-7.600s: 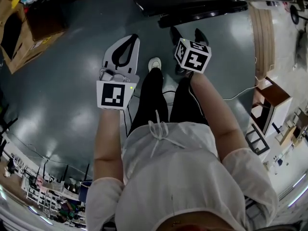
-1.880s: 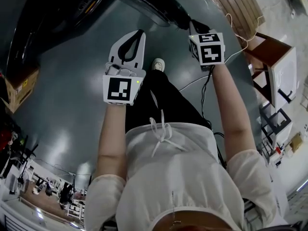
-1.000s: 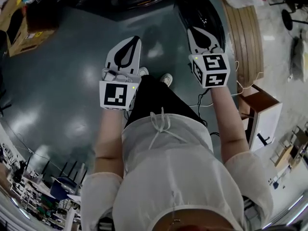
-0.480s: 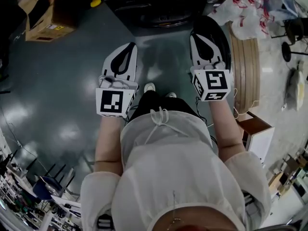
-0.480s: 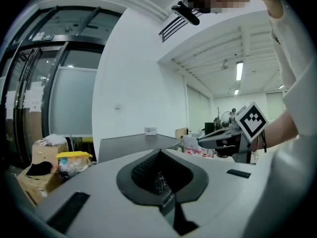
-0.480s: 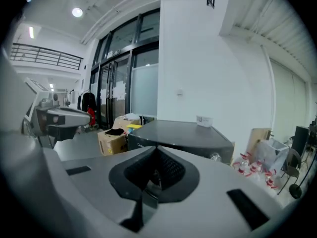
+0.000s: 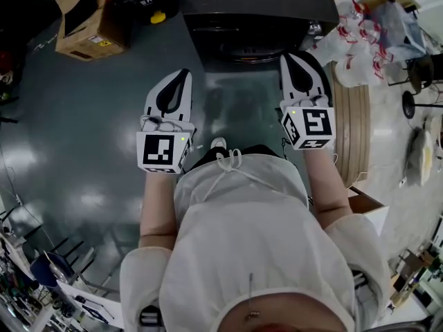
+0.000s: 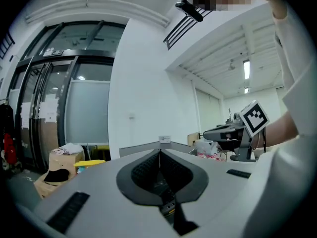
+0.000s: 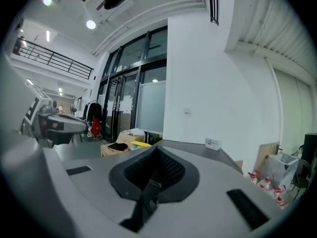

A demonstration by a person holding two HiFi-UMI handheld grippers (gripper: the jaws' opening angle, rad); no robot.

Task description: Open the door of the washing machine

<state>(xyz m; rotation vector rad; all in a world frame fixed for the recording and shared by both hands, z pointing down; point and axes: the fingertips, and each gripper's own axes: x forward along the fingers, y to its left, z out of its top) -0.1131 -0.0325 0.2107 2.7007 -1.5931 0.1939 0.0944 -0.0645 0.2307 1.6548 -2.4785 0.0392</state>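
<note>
The dark washing machine [image 7: 256, 5] stands straight ahead in the head view. Its round front opening [image 7: 242, 47] faces me. A black rounded panel [image 7: 324, 75] juts out from the machine's right front, beneath my right gripper; I cannot tell whether it is the door. My left gripper [image 7: 184, 72] hangs before the machine's left front, shut and empty. My right gripper [image 7: 291, 56] is level with it on the right, also shut and empty. In each gripper view the jaws [image 8: 160, 151] [image 9: 156, 147] meet just below the machine's grey top [image 8: 133, 148] [image 9: 218, 152]. Neither gripper touches anything.
A cardboard box [image 7: 86, 16] and yellow items [image 7: 159, 17] lie left of the machine. White bags with red print [image 7: 353, 37] and a slatted wooden piece [image 7: 353, 123] are on the right. Glass doors [image 8: 59, 93] stand to the left.
Both grippers have risen and now point nearly level. My view has swung round, so the washing machine now sits square ahead at the top of the head view. Both stay shut.
</note>
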